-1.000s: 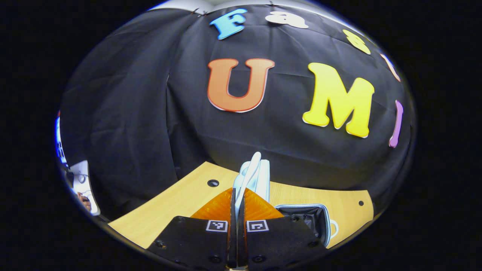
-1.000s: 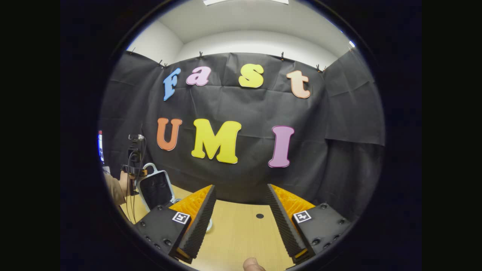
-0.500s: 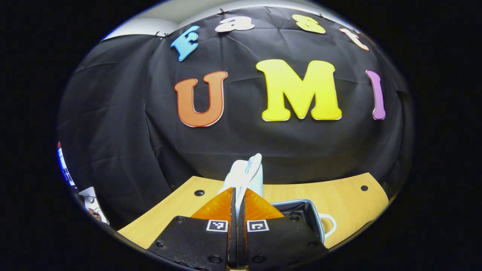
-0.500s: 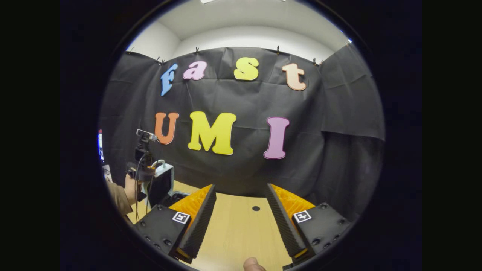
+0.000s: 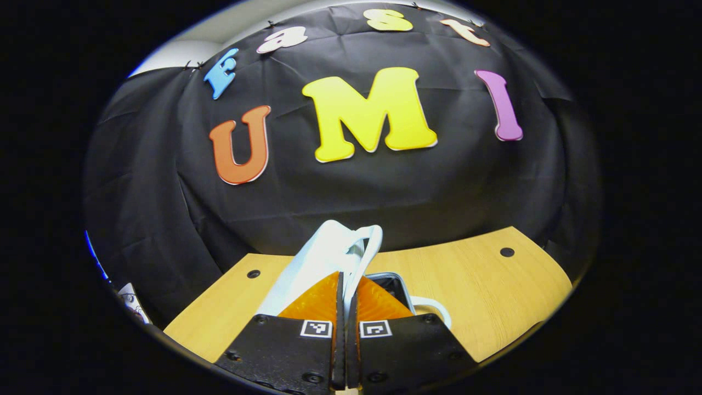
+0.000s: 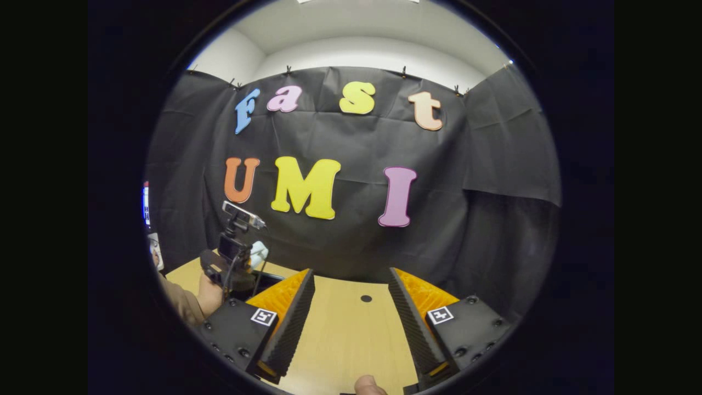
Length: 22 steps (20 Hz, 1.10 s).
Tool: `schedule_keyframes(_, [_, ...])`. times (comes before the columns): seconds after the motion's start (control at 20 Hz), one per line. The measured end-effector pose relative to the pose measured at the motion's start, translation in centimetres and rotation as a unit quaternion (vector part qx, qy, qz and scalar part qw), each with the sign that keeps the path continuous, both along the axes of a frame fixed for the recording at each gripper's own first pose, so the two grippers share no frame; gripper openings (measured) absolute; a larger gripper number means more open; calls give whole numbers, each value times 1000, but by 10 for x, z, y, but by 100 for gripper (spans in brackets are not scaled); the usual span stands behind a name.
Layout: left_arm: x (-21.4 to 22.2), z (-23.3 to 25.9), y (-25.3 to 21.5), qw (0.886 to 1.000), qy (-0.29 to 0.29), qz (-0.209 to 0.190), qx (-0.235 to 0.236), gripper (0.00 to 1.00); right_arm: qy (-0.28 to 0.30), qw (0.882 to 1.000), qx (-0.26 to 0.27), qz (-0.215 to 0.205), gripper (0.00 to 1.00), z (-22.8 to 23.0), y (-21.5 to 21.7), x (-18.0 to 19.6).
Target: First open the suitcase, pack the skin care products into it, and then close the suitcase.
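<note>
In the left gripper view, my left gripper (image 5: 344,278) is shut on the handle loop (image 5: 371,242) of the pale blue suitcase lid (image 5: 315,260). The lid leans well over to the left. Just behind the fingers lies the suitcase base (image 5: 394,283) with its dark lining, and its own handle (image 5: 434,308) sticks out to the right. In the right gripper view, my right gripper (image 6: 351,272) hangs open over the wooden table (image 6: 345,340) with nothing between its fingers. Far left in that view, a hand holds the left gripper (image 6: 233,258), with a corner of the lid (image 6: 258,253) behind it.
The wooden table (image 5: 482,285) has small round holes (image 5: 507,252) (image 6: 366,298) near its far edge. Black cloth walls close in the back and both sides. A thumb (image 6: 366,386) shows at the bottom of the right gripper view.
My left gripper has swung round with the lid, which now leans far lower than its near-upright stand a second ago. The right gripper has barely moved and stays open.
</note>
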State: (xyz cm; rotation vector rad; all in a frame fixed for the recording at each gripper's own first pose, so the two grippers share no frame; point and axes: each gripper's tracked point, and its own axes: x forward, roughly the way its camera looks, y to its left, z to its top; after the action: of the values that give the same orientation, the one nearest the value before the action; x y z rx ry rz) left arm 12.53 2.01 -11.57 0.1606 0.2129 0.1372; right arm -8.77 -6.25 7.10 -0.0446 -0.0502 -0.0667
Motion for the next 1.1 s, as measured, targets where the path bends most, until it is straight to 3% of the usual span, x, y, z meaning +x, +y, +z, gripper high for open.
schedule_keyframes(0.35, [9, -69, -62, 996, 66, -47, 43, 5, 7, 1000, 3, -29, 81, -11, -30, -9])
schedule_keyframes(0.4, [11, -79, -68, 994, 78, -52, 51, 0, 11, 999, 5, -34, 81, -14, -34, -9])
schedule_keyframes(0.45, [12, -89, -74, 993, 89, -56, 62, 5, 16, 999, 7, -38, 81, -17, -38, -8])
schedule_keyframes(0.7, [20, -107, -81, 988, 113, -57, 87, 4, 33, 998, 4, -46, 81, -29, -51, -7])
schedule_keyframes(0.9, [21, -122, -96, 984, 139, -77, 85, 10, 38, 998, 3, -41, 81, -30, -52, -2])
schedule_keyframes(1.0, [16, -125, -110, 982, 147, -98, 60, 32, 37, 999, 2, -37, 81, -29, -51, -1])
schedule_keyframes(1.05, [14, -119, -114, 984, 138, -101, 54, 52, 37, 999, 4, -35, 81, -28, -51, -1])
schedule_keyframes(1.1, [13, -106, -111, 987, 123, -91, 57, 61, 35, 999, 5, -34, 81, -26, -52, 1])
